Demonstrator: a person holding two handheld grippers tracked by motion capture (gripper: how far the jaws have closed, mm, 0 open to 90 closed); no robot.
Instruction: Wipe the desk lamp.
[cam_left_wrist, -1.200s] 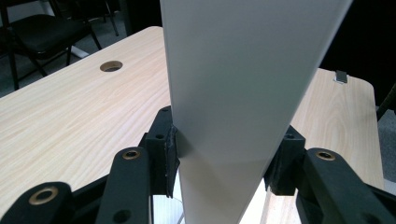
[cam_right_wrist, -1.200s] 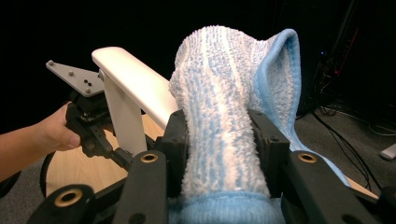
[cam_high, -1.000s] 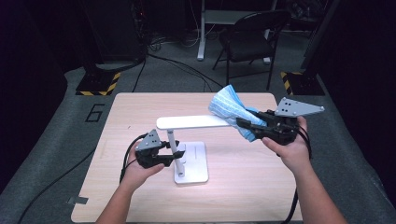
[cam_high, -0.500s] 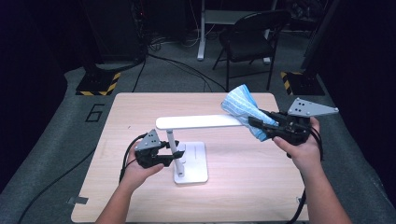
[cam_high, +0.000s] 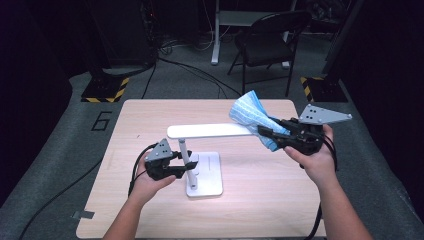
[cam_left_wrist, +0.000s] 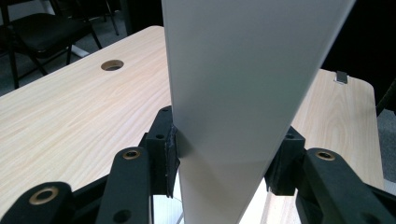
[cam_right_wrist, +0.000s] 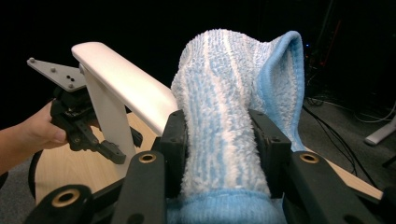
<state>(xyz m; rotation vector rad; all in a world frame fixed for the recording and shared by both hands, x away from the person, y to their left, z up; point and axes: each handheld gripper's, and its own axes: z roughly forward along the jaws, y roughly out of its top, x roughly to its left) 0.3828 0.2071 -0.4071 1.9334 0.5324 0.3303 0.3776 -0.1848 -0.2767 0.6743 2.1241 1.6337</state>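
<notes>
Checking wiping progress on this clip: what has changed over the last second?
The right gripper slid the blue cloth outward along the lamp head to its far end, still clamped on it. The left gripper kept holding the lamp post; the lamp stayed put.

This looks like a lab or recording studio: a lone wooden table (cam_high: 150, 120) stands on grey carpet among dark surroundings, with black-and-yellow hazard-striped bases (cam_high: 105, 92), loose cables (cam_high: 200, 75) across the floor, a folding chair (cam_high: 272, 42), and a floor marking "6" (cam_high: 101, 121).

Overhead view; two close jaw-mounted cameras
</notes>
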